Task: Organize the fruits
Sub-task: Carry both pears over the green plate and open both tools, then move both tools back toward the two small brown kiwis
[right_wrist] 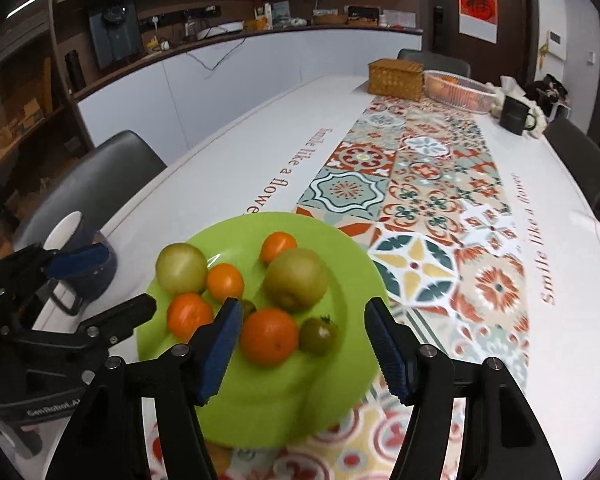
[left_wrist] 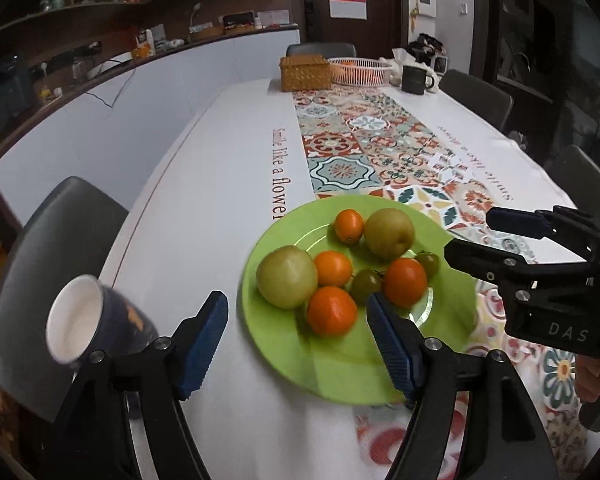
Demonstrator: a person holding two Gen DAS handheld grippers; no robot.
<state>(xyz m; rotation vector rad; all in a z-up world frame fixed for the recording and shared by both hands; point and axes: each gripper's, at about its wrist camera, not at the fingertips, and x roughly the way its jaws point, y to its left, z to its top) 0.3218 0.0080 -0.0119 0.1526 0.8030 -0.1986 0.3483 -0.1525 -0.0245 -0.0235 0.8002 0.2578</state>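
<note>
Both the left gripper (left_wrist: 296, 344) and the right gripper (right_wrist: 304, 354) are matte black with ribbed blue pads (left_wrist: 204, 344) and silver screws. White lettering reads "DAS" and "GenRobot.AI"

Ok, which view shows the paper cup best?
The left wrist view: the paper cup shows its white inside and dark patterned wall, unobstructed though blurred. In the right wrist view the cup is partly hidden behind the left gripper.

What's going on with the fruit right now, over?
Left hand-held gripper open, empty. Right hand-held gripper open, empty. Fruit all on green plate, none lifted. Blue cup beside plate, not blocking.
</note>
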